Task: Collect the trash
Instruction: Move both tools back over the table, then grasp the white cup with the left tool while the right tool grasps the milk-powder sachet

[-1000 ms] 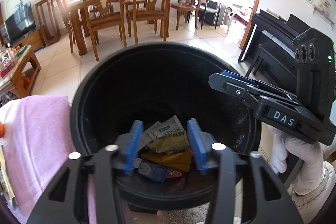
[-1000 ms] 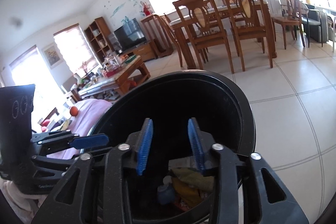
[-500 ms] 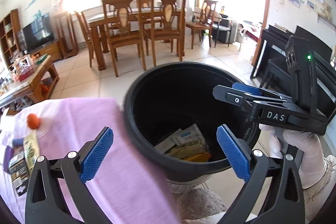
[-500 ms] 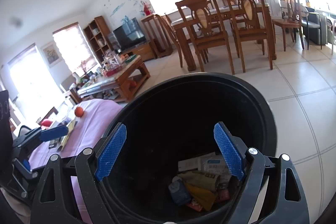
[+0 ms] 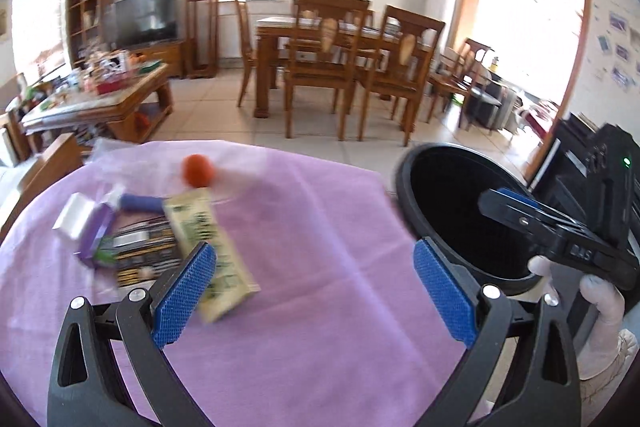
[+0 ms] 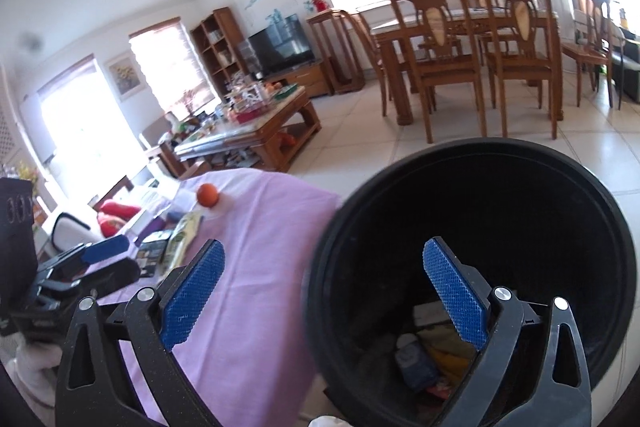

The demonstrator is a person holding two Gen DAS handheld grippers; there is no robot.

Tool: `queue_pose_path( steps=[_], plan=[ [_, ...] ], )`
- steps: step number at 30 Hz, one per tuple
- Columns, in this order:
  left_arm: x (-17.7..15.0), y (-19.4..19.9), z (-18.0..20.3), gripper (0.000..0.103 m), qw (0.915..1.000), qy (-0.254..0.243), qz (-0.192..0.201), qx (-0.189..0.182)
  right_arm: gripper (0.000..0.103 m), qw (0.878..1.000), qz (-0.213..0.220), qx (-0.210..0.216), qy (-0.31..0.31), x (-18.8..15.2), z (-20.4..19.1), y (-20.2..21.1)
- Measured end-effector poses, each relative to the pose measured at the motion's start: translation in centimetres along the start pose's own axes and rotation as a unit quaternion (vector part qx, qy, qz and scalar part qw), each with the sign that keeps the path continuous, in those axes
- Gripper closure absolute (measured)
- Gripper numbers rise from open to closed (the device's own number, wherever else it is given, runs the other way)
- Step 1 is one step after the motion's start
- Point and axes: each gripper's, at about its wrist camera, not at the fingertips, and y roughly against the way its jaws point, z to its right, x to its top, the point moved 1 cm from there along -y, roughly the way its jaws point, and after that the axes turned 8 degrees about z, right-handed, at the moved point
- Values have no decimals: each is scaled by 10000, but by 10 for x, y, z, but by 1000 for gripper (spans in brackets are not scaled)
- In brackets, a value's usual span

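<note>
The left gripper (image 5: 312, 283) has a glossy black plastic frame with triangular cut-outs, silver screw heads at the pivots and blue cross-hatched pads (image 5: 182, 301). The right gripper (image 6: 320, 291) is built the same; seen from the left camera, its black body carries a small green light and pale lettering, blurred but probably "DAS". The right hand (image 5: 600, 311) wears a white glove above what looks like a pale sleeve.

Left wrist view looks forward and down between its own fingers, close over the pink tablecloth (image 5: 320, 235). Right wrist view faces down into the nearby black bin (image 6: 500, 187). Both share cloth, bin, and the dining table (image 5: 320, 27).
</note>
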Motion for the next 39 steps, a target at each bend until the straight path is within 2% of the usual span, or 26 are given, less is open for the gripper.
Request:
queue_pose_path(
  steps=[6,8,12,14,16,20,22,26,28,32,35,37,39],
  plan=[
    [3,18,-89,5,9972,543,115,500,5,9979,-218,468,395,1,-61,-31],
    [3,18,-116,5,9950,619,88,785,5,9957,-332,639,587,0,-84,-43],
    [5,10,-164,5,9910,799,-75,1070,6,9909,-584,855,855,-3,-122,-69],
    [6,7,-177,5,9899,839,-117,1135,10,9876,-789,944,976,-4,-139,-86],
    [8,1,-193,6,9897,895,-192,1104,20,9833,-1050,1072,1033,-7,-152,-103],
    [10,-17,-215,7,9892,819,-366,1160,27,9774,-1362,1185,1103,-11,-170,-132],
    [10,-24,-222,13,9892,805,-484,1128,33,9750,-1480,1225,1120,-13,-174,-142],
    [8,-36,-236,23,9887,825,-605,1097,36,9714,-1654,1270,1135,-15,-177,-160],
    [7,-41,-240,27,9881,860,-676,1079,40,9695,-1743,1251,1186,-16,-180,-167],
    [3,-49,-239,34,9887,814,-805,966,43,9668,-1887,1178,1258,-19,-183,-181],
    [4,-52,-238,38,9887,837,-763,985,43,9657,-1968,1100,1286,-22,-185,-191],
    [3,-55,-239,47,9872,890,-819,1035,43,9654,-2000,1010,1335,-25,-186,-197],
    [0,-61,-240,51,9861,909,-928,1032,43,9645,-2054,973,1345,-29,-187,-200]
  ],
)
